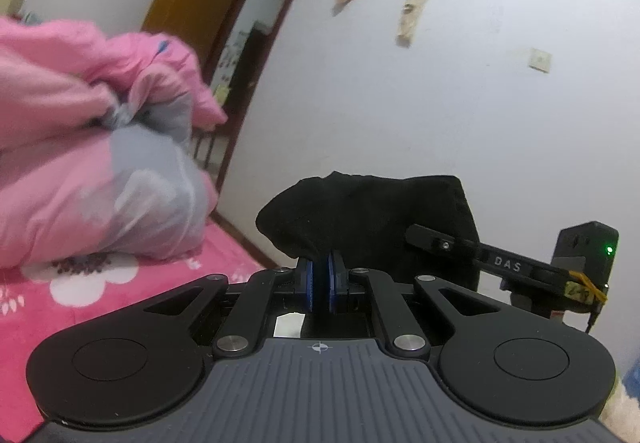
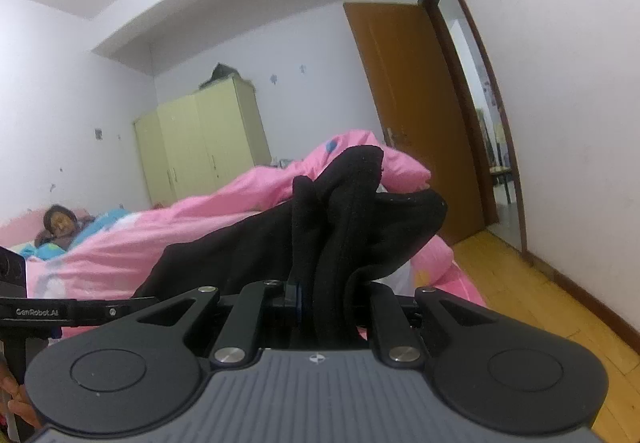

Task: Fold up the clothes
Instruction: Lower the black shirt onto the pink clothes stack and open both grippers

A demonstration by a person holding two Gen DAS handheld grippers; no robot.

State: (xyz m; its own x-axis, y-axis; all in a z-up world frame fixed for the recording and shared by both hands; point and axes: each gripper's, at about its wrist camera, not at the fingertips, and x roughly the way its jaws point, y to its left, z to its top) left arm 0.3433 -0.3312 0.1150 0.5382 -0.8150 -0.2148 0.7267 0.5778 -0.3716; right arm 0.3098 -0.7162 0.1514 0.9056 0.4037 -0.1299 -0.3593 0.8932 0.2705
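Observation:
A black garment [image 1: 372,219] hangs in the air between my two grippers, above a pink bed. In the left wrist view my left gripper [image 1: 320,263] has its blue pads [image 1: 306,279] almost together, pinching a thin edge of the cloth. The garment spreads to the right toward the other gripper's body [image 1: 520,267]. In the right wrist view my right gripper [image 2: 320,295] is shut on a thick bunched fold of the same black garment [image 2: 360,211], which hides its fingertips. The rest of the cloth trails left toward the left gripper's side bar [image 2: 60,311].
A crumpled pink quilt [image 1: 80,163] lies on the flowered pink sheet [image 1: 120,283]. A person [image 2: 60,227] lies at the bed's far end. A green wardrobe [image 2: 200,147] stands behind, with an open brown door [image 2: 412,115] and wooden floor [image 2: 540,303] to the right.

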